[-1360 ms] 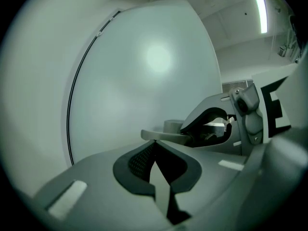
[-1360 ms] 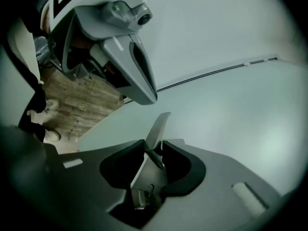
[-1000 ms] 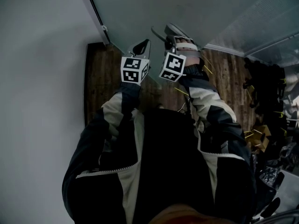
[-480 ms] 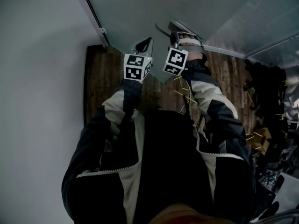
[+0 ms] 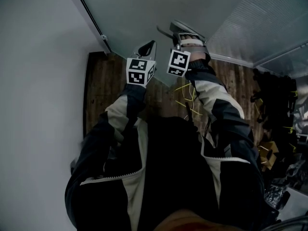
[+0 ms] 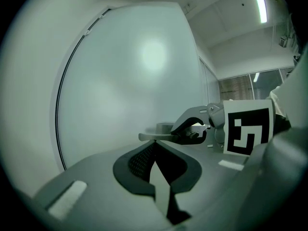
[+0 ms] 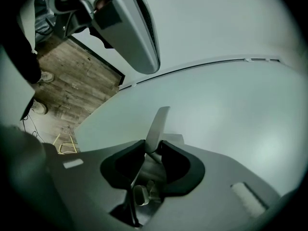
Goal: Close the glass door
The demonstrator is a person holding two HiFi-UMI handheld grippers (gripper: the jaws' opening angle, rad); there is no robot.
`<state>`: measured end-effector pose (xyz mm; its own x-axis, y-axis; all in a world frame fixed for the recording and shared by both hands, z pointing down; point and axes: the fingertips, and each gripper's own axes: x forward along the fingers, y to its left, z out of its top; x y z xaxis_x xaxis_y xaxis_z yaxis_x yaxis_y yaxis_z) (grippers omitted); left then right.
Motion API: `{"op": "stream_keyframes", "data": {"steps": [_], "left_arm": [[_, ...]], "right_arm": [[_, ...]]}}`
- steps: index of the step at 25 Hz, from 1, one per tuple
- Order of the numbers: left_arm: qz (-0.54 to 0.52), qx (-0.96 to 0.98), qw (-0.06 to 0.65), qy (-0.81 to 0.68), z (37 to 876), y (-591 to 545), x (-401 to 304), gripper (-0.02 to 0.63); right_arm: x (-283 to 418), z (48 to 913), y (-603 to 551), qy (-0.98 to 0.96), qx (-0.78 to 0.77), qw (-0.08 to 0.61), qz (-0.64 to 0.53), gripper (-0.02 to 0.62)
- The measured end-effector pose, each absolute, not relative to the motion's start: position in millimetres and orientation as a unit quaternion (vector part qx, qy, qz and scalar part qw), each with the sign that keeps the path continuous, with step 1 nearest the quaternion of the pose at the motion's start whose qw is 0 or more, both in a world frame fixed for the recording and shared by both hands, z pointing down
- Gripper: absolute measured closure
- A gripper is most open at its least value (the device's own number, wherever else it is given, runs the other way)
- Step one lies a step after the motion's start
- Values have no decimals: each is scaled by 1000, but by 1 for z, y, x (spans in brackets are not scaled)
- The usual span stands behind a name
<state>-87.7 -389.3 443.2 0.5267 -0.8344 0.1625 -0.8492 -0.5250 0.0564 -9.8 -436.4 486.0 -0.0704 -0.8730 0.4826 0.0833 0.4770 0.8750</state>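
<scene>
The frosted glass door (image 5: 154, 6) fills the top of the head view, with a dark strip along its left edge. Its metal lever handle (image 5: 166, 32) sticks out toward me. My right gripper (image 5: 176, 32) has that handle (image 7: 159, 121) between its jaws, which are closing; both pads touch the blade. In the left gripper view the right gripper (image 6: 191, 130) holds the handle (image 6: 154, 136) in front of the pane (image 6: 130, 76). My left gripper (image 5: 148, 47) is shut and holds nothing, its tip (image 6: 154, 144) close to the glass, just left of the handle.
A white wall (image 5: 33, 81) runs down the left, close to the door's edge. Dark wooden floor (image 5: 103, 90) lies below. A ribbed glass panel (image 5: 269, 23) stands to the right. Dark clutter (image 5: 274, 105) and thin yellow cables (image 5: 185, 95) lie on the floor at the right.
Both grippers have travelled along with the door. In the head view the door's dark edge strip has shifted left, toward the white wall. The right gripper stays on the handle.
</scene>
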Motion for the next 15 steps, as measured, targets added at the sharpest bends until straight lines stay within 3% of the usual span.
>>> {"op": "stream_keyframes", "data": {"steps": [15], "left_arm": [[63, 854, 65, -513, 444, -428, -80, 603]], "right_arm": [[43, 492, -522, -586, 324, 619, -411, 485]]}}
